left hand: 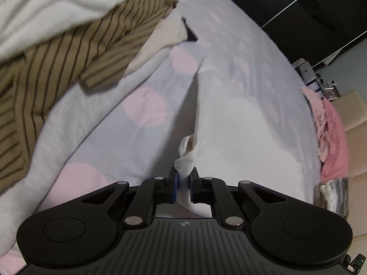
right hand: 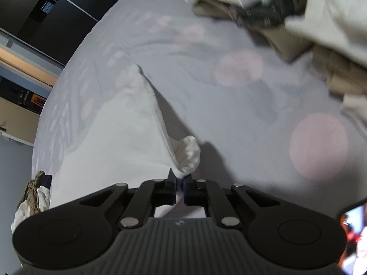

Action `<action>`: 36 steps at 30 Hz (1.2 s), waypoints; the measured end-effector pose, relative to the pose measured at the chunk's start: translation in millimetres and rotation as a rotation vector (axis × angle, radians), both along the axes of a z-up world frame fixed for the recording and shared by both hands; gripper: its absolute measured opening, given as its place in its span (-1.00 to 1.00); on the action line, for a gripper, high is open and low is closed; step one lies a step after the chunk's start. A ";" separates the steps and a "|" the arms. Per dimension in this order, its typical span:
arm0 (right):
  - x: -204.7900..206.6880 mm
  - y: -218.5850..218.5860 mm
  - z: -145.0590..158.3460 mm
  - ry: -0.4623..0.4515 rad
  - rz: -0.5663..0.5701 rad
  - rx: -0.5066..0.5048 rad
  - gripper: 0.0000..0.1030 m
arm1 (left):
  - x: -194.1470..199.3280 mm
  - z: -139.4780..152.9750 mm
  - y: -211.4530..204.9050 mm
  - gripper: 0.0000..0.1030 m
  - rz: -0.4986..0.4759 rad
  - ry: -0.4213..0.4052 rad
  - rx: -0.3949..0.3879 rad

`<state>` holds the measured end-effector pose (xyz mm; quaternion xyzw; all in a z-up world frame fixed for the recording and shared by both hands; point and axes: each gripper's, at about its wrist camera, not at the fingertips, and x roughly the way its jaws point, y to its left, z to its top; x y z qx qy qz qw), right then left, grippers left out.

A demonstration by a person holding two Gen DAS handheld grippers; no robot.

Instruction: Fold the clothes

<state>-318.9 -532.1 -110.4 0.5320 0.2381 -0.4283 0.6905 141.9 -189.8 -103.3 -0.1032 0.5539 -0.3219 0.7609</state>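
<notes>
both hand-held grippers, left [left hand: 183, 177] and right [right hand: 180, 180], pinch bunched white garment [left hand: 231, 123] corners.

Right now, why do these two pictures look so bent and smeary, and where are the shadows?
Left wrist view: the fisheye bows the bedspread; the striped garment is smeared, probably by motion, while the left gripper holding the white garment is sharp. Right wrist view: the clothes pile is blurred, and the white garment in the right gripper casts a dark shadow rightward.

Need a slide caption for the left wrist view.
Left gripper pinching a white garment over the spotted bedspread, striped shirt heaped nearby.
</notes>
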 end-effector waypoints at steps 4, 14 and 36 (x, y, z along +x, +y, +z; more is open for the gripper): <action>-5.4 14.4 34.6 0.057 0.042 -0.033 -0.89 | -8.5 20.8 17.9 -0.85 -0.017 -0.019 0.016; -59.0 93.9 26.5 0.113 0.116 0.053 -0.89 | -50.8 26.1 85.2 -0.85 -0.068 -0.004 0.078; -57.3 154.8 -11.0 0.420 0.360 0.016 -0.41 | -115.5 -1.4 90.9 -0.53 -0.279 -0.282 0.488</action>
